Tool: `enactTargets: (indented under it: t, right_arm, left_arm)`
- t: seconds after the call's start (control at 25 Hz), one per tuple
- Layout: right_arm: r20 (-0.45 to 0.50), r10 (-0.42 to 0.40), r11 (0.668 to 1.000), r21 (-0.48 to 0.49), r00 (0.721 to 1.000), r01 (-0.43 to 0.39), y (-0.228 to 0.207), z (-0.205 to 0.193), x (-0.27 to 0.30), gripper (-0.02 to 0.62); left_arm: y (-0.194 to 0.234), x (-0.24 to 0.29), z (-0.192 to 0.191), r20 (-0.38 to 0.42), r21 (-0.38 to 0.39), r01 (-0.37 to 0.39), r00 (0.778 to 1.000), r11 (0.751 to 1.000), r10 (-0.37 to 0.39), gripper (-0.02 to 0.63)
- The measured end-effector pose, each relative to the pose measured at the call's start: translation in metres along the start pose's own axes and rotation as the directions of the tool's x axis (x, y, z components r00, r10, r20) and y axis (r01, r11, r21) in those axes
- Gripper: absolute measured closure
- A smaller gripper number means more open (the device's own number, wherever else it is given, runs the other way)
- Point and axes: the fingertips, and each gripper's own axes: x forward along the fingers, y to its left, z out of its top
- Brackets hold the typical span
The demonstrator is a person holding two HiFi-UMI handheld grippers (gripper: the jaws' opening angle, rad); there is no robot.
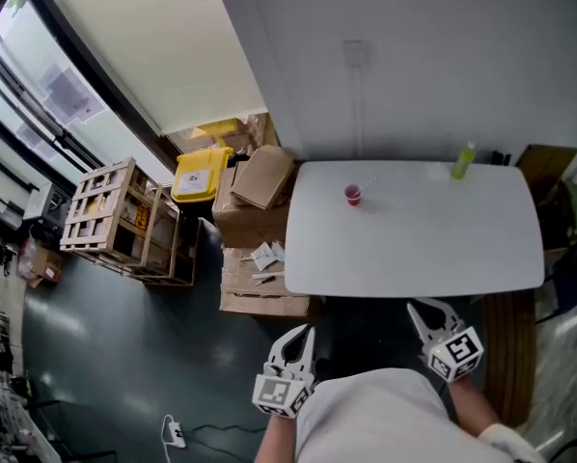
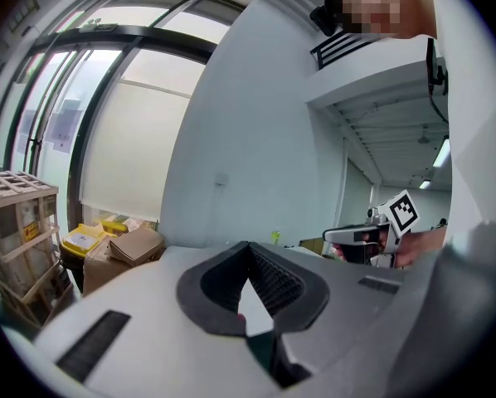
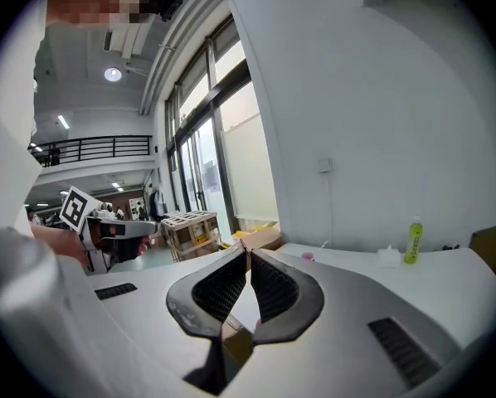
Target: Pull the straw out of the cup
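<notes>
With left gripper (image 1: 303, 335) and right gripper (image 1: 425, 310) both closed and empty, pulling the straw (image 1: 368, 185) may tip the unsteadied upper-centre cup (image 1: 353, 196).

Small red cup (image 1: 353, 195) with a straw (image 1: 367, 184) in it, upright on the white bench (image 1: 414, 244)
In the head view the cup stands in the upper middle of the frame, on the bench's left part toward its far edge. The thin pale straw is still in it, leaning up and to the right over the rim. In the right gripper view both show tiny, just right of centre.
</notes>
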Motion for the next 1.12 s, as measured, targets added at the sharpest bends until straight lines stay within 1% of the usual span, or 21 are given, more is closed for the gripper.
enactTargets:
  t: [0.2, 0.36, 0.56, 0.72, 0.88, 1.12]
  right_arm:
    - [-0.014, 0.009, 1.000, 0.001, 1.000, -0.009, -0.004, 0.000, 0.011, 0.554]
    - [-0.010, -0.004, 1.000, 0.015, 1.000, 0.004, -0.012, 0.002, 0.019, 0.554]
    - [-0.010, -0.047, 0.998, 0.035, 0.999, 0.047, -0.023, 0.006, 0.036, 0.554]
    - [-0.022, -0.063, 0.997, 0.039, 0.998, 0.064, -0.026, 0.013, 0.052, 0.554]
    - [-0.016, -0.079, 0.995, 0.052, 0.997, 0.080, -0.028, 0.021, 0.068, 0.554]
    - [-0.018, -0.141, 0.987, 0.068, 0.990, 0.142, -0.029, 0.022, 0.094, 0.554]
  left_arm:
    - [0.007, 0.013, -0.002, -0.023, 0.009, -0.002, 1.000, 1.000, 0.002, 0.604]
    - [0.012, 0.028, -0.001, -0.032, 0.010, 0.020, 0.999, 1.000, -0.020, 0.604]
    - [0.026, 0.056, 0.003, -0.047, 0.013, 0.071, 0.996, 0.997, -0.071, 0.604]
    - [0.040, 0.078, 0.006, -0.054, 0.026, 0.118, 0.992, 0.993, -0.116, 0.604]
    - [0.057, 0.098, 0.005, -0.093, 0.049, 0.142, 0.986, 0.989, -0.137, 0.604]
    - [0.081, 0.118, 0.005, -0.092, 0.018, 0.235, 0.968, 0.972, -0.232, 0.604]
